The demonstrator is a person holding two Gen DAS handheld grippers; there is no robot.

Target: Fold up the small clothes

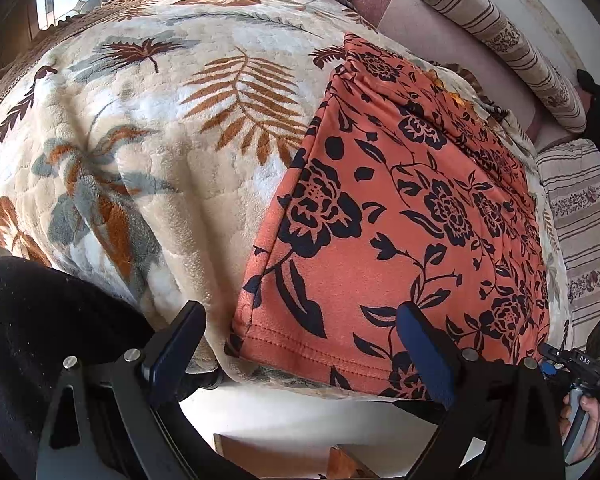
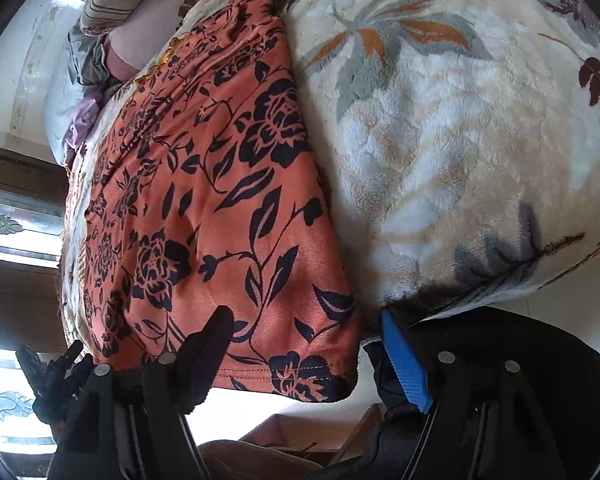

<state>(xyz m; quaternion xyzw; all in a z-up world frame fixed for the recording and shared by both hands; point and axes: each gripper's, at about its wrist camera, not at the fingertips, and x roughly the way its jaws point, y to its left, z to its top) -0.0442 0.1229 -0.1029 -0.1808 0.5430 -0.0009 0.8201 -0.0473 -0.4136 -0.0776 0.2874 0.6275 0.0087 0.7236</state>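
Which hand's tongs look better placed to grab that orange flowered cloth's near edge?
Probably the right. The right tongs already straddle the hem corner of the orange flowered cloth, half closed. The left tongs straddle the other corner, gaping wider.

Both claws, left (image 1: 300,344) and right (image 2: 304,344), angled downward, jaws apart.
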